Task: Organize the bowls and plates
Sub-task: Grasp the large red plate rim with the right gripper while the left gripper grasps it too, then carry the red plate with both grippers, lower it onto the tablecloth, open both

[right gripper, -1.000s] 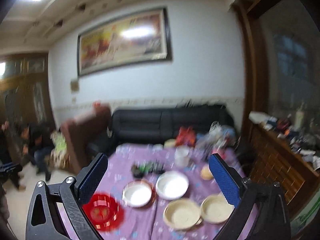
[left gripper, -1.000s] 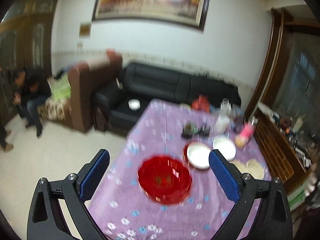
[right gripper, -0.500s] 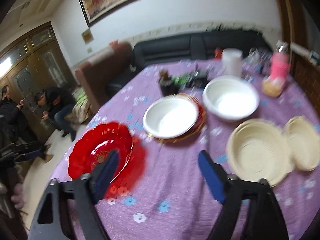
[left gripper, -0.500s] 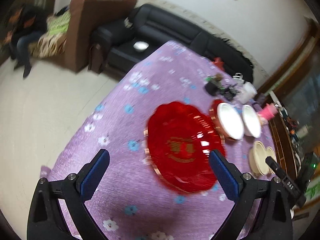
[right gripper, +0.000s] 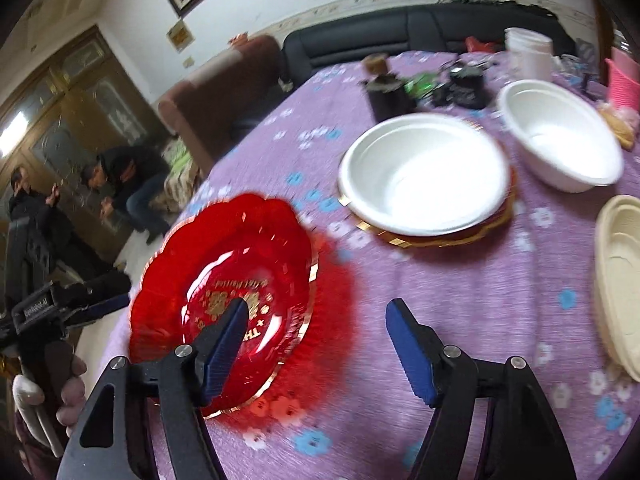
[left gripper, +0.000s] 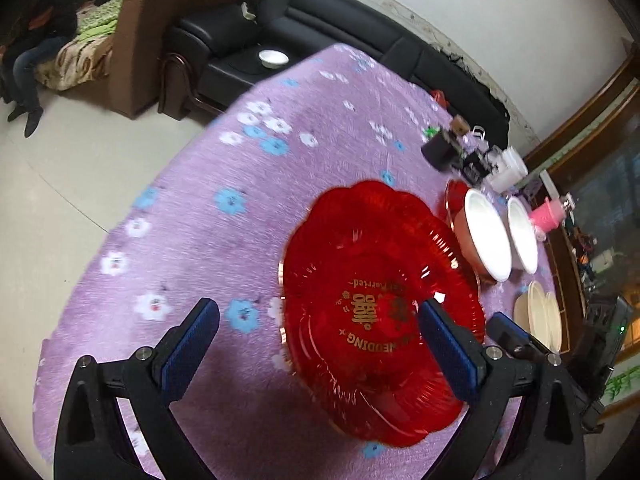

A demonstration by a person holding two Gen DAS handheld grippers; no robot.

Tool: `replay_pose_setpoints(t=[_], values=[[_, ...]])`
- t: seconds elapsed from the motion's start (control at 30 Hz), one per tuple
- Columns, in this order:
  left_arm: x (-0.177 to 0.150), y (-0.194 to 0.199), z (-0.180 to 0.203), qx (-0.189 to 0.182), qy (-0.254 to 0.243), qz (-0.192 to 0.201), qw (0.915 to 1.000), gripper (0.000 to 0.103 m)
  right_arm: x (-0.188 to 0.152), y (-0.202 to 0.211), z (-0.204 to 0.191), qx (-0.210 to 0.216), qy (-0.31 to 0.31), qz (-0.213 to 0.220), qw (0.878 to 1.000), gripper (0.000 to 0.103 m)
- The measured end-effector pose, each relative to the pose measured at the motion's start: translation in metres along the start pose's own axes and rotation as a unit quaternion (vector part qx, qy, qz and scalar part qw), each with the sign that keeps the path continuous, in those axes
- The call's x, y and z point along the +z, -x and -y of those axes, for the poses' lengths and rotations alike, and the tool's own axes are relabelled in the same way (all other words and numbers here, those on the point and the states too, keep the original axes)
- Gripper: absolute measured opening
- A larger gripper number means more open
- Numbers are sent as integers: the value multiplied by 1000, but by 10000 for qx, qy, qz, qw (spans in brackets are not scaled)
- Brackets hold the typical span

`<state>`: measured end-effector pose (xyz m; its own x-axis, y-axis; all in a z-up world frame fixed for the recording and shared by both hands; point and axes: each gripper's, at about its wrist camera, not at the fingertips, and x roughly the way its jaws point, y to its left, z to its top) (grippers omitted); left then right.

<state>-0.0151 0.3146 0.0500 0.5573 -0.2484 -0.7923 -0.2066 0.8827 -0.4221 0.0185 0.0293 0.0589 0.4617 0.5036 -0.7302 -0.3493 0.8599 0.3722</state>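
So there's a big table with a purple flowered cloth (left gripper: 248, 208), and a red plate (left gripper: 372, 304) with a scalloped gold edge and gold lettering sits near the front edge of it. The left gripper (left gripper: 320, 348) hangs over that plate with its blue-padded fingers (left gripper: 188, 346) spread wide, one pad out over bare cloth and the other over the plate's middle. I can't tell if either pad actually touches the plate; nothing is pinched.

The right gripper (right gripper: 314, 346) is also spread apart and holding nothing. One of its fingers is over the red plate (right gripper: 224, 280), the other over the cloth just beside it.

Behind the red plate, a white bowl (right gripper: 424, 172) sits on top of another red, gold-rimmed plate (right gripper: 452, 236). A second white bowl (right gripper: 560, 148) stands right next to it on the cloth. Off to the right side are a couple of cream-coloured plates (right gripper: 618, 280), close together or overlapping, hard to say which.

Further back on the table there's a clutter of small dark items, a white cup (right gripper: 528, 56) and something pink (right gripper: 622, 80). A black sofa (left gripper: 320, 28) runs along the wall, and people (right gripper: 128, 184) are sitting over by the wooden doors.
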Motion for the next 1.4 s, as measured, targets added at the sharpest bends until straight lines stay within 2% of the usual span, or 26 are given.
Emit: replay_pose_setpoints(t=[0.13, 0.17, 0.2, 0.27, 0.37, 0.5, 0.63, 0.87, 1.0, 1.1, 1.4], values=[[-2, -21, 9, 69, -133, -191, 9997, 97, -3, -27, -11, 5, 66, -261, 9996, 63], [-3, -25, 10, 67, -147, -232, 9996, 90, -4, -33, -12, 15, 52, -321, 9995, 52], [-3, -29, 12, 58, -154, -302, 9994, 77, -5, -37, -13, 50, 36, -381, 9993, 40], [-5, -35, 14, 96, -164, -408, 9990, 60, -6, -44, -14, 139, -7, -476, 9988, 31], [-7, -32, 15, 272, -185, -263, 9991, 51, -7, -42, -14, 6, 96, -408, 9991, 20], [-8, -17, 19, 143, -178, -118, 9997, 49, -5, -26, -16, -22, 212, -128, 9997, 20], [-8, -4, 28, 323, -361, 120, 9988, 49, -3, -9, -26, -104, 419, 126, 9990, 20], [-11, -10, 23, 569, -393, 70, 9976, 49, -14, -24, -26, -39, 306, -55, 9995, 20], [-13, -13, 18, 546, -325, 19, 9980, 49, -18, -29, -24, -7, 229, -113, 9997, 20], [-17, -6, 21, 579, -397, 134, 9974, 49, -18, -27, -25, -4, 276, -83, 9996, 20], [-31, -6, 35, 1355, -924, 375, 9857, 49, -29, -28, -25, 5, 356, -135, 9993, 20]])
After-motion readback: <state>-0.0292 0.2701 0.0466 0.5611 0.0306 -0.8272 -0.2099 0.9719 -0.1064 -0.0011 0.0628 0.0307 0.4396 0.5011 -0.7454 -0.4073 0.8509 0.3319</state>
